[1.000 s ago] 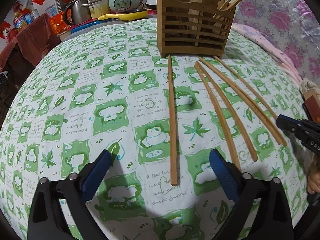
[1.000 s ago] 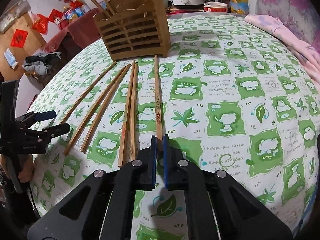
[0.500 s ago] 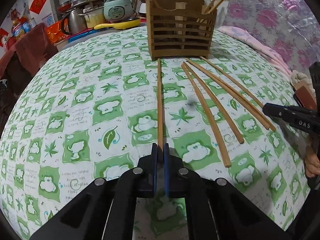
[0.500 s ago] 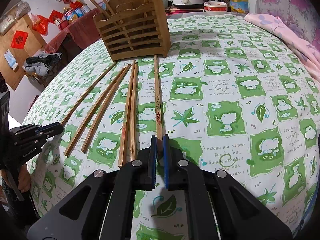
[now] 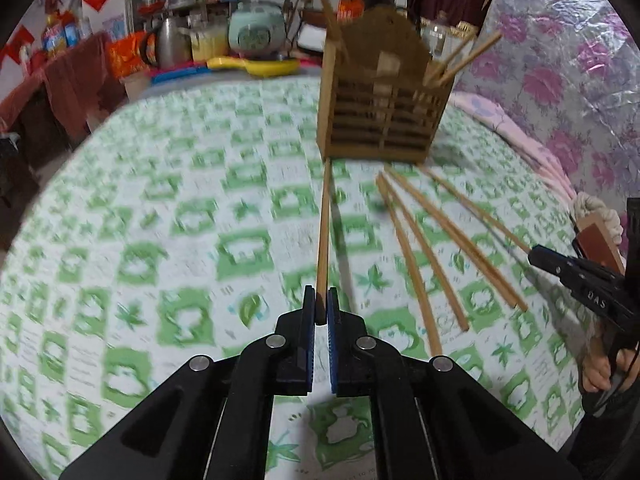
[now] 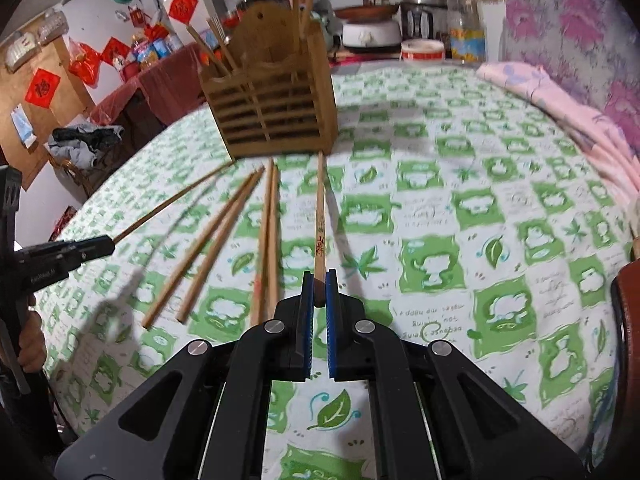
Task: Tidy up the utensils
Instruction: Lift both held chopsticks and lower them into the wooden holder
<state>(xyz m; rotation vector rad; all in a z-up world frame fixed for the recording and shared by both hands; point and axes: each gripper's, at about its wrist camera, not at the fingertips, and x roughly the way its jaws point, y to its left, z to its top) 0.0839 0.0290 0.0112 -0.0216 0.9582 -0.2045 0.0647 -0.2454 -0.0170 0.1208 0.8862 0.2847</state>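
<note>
Jaws of the left gripper [image 5: 321,306] stand all but closed, their blue pads pinching the near end of a plain chopstick [image 5: 323,236] that runs toward 12 o'clock and ends at the foot of the wooden holder [image 5: 380,120]. Jaws of the right gripper [image 6: 319,289] are closed likewise on the near end of a printed chopstick [image 6: 319,216], red characters on its shaft, which also points to 12 o'clock at the holder [image 6: 276,120]. Each held stick appears raised off the green-and-white tablecloth [image 5: 120,240], a dark shadow lying just to its right. In the right wrist view four loose chopsticks [image 6: 224,240] lie on the cloth [image 6: 480,208] between 10 and 11 o'clock of the jaws, fanning away from the holder. The left gripper shows at 9 o'clock with its stick slanting toward the holder. The holder stands upright at 12 o'clock with several chopsticks already leaning in its compartments.

Step in hand, judged: both sticks are gripped and being carried to the holder. The next move calls for tipping each stick steeply, aligning its far tip over an open compartment and clearing the tall back panel before release; which compartment is intended cannot be told.
</note>
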